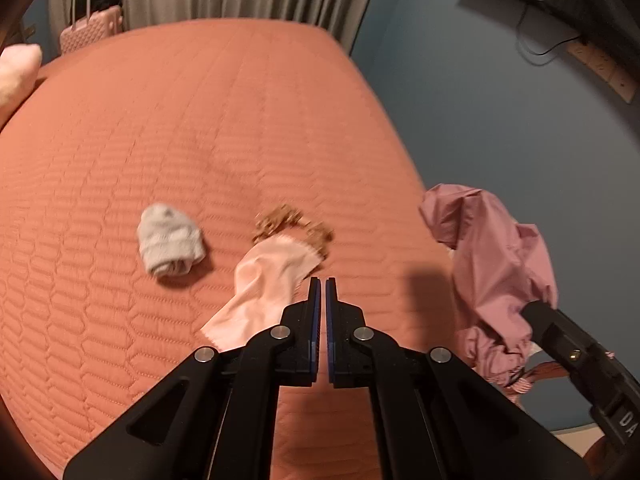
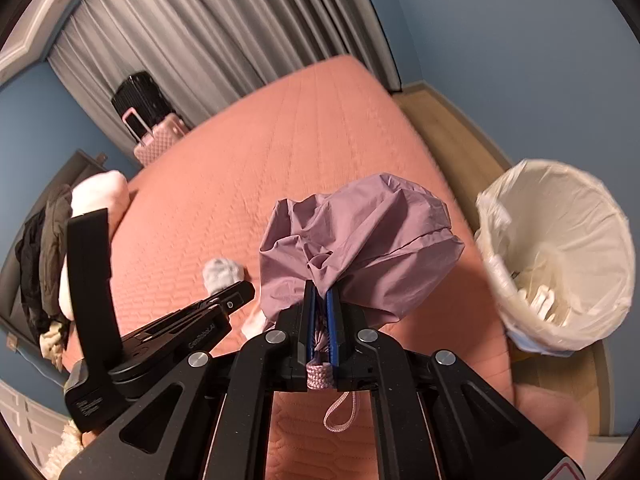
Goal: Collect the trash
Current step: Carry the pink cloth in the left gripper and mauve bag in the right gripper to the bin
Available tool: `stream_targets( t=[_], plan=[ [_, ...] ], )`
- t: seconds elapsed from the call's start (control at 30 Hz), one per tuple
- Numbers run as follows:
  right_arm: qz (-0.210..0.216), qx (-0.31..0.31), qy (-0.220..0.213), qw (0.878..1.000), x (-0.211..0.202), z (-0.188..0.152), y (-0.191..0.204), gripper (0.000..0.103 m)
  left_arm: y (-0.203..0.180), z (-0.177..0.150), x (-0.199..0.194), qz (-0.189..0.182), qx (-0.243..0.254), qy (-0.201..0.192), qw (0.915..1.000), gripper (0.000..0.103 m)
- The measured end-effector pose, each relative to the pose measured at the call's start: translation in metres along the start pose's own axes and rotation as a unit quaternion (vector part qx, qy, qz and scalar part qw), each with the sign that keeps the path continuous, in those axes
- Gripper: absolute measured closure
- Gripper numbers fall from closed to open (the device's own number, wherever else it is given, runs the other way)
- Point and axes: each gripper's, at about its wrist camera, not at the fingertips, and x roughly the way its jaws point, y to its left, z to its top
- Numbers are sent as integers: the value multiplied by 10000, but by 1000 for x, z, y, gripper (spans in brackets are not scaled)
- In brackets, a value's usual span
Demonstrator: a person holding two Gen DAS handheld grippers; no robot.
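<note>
Nearest the lens in the right wrist view, the right gripper (image 2: pixel 320 292) has its jaws clamped on a bunched mauve fabric drawstring pouch (image 2: pixel 360 236), the braided cord pinched between the blue pads and its loop dangling below — held at the neck, probably so the pouch hangs as one bundle for carrying. At the right edge of that frame stands the round bin lined with a white plastic bag (image 2: pixel 560 256), mouth open and some pale scraps already inside, a likely destination. In the left wrist view the left gripper (image 1: pixel 323 280) sits bottom centre with jaws nearly together and nothing visibly between them. Just past its tips lie a pale pink torn wrapper (image 1: pixel 268 280) and spilled brown crumbs (image 1: pixel 288 224); left of these, a balled grey sock (image 1: pixel 170 240), all on the salmon quilted bed cover (image 1: pixel 200 120). A pink suitcase (image 1: pixel 90 28) stands upper left.
</note>
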Motion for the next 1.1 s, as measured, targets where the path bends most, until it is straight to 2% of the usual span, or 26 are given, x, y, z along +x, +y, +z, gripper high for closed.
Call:
stream_targets(
  t=[0.13, 0.3, 0.37, 0.43, 0.5, 0.6, 0.8, 0.87, 0.93, 0.97, 1.0, 1.03, 1.1],
  plan=[
    [-5, 3, -237, 9997, -25, 8, -3, 98, -16, 7, -20, -140, 121, -216, 9996, 100],
    [-49, 20, -307, 9995, -38, 9, -8, 98, -9, 6, -10, -206, 60, 0, 9998, 97],
    [-41, 30, -285, 9996, -37, 9, -7, 98, -1, -1, -2, -138, 29, 167, 9998, 83],
    [-31, 42, -253, 9997, -34, 8, -5, 98, 9, -6, 8, 81, -21, 201, 9998, 49],
    [-4, 67, -192, 9998, -28, 7, -3, 98, 19, -11, 14, 204, -30, 150, 9997, 39],
    [3, 97, -96, 9999, -18, 6, -1, 98, 33, -14, 33, 315, 17, 313, 9990, 35],
    [-9, 113, 141, 9998, 12, 4, 1, 98, 48, -18, 77, 589, 105, 679, 9959, 36],
    [-31, 104, 211, 9997, 20, 4, 1, 98, 48, -17, 87, 645, 157, 739, 9951, 39],
    [-65, 92, 257, 9996, 26, 4, 2, 98, 50, -17, 95, 591, 93, 834, 9947, 65],
    [-71, 88, 273, 9996, 29, 3, 2, 98, 50, -16, 95, 585, 55, 819, 9949, 67],
    [-79, 85, 288, 9995, 31, 3, 2, 98, 51, -15, 92, 566, 22, 772, 9954, 76],
    [-87, 85, 308, 9995, 33, 3, 1, 98, 50, -14, 91, 505, 16, 758, 9958, 90],
    [-99, 97, 330, 9994, 36, 3, 0, 98, 45, -12, 90, 433, 39, 775, 9960, 96]
  ],
)
